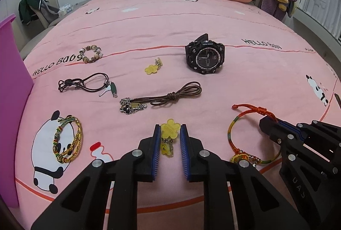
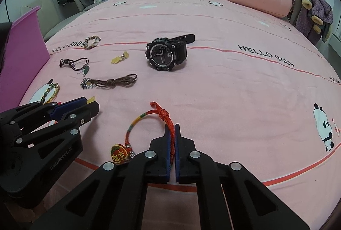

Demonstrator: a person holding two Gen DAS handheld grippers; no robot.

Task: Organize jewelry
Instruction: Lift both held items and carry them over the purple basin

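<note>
Left tongs: the left tongs (image 1: 169,134) are nearly closed, with the yellow flower charm (image 1: 169,130) between the blue pads. The pads look like they touch its edges, so I think it is held.
Right tongs: the right tongs (image 2: 172,134) are pressed shut on the cord of the red string bracelet (image 2: 149,130), at 3 o'clock on its loop.
Where things are: both pieces lie on the pink bed (image 2: 234,91), close to the near edge. The black watch (image 1: 204,57) sits at 12 o'clock from the tongs.
What could go wrong: the charm is thin and flat. If the pads only pinch its edges, it may pop out when lifted. The bracelet's tassel end (image 2: 120,153) hangs loose, so it may drag or catch on the cover.
Only the left view shows: the gold bracelet (image 1: 68,140) on the panda picture, very clearly.
Only the right view shows: the thin cord right between the shut pads.
Purple box: a purple box (image 2: 23,49) stands at 10 o'clock. I guess the jewelry goes there.
</note>
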